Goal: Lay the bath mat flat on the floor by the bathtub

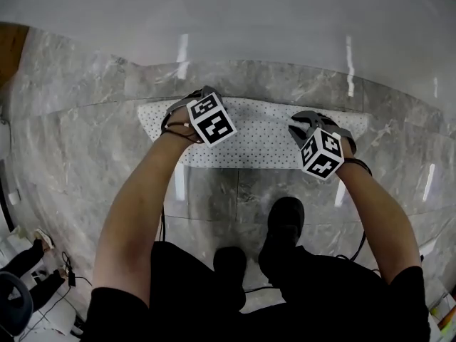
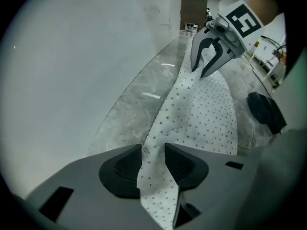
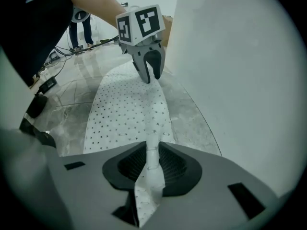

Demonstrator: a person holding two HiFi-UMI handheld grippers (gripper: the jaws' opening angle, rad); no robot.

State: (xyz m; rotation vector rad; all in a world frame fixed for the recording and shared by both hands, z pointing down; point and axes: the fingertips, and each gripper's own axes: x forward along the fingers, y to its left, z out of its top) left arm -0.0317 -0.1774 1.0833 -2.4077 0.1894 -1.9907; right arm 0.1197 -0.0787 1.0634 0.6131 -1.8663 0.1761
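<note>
White dotted fabric of the bath mat [image 1: 263, 144] is spread on the grey marble floor [image 1: 85, 127] at twelve o'clock from the person's shoes [image 1: 285, 219], along the foot of the bathtub [image 1: 228, 20]. Its far edge is pinched up in a fold by the left gripper [image 2: 153, 152] at eleven o'clock and by the right gripper [image 3: 152, 150] at one o'clock; both are closed on the cloth. For a flat result, the edge should be drawn taut between the grippers, lowered onto the floor, and only then released. Counted: one mat, one bathtub, two grippers.
</note>
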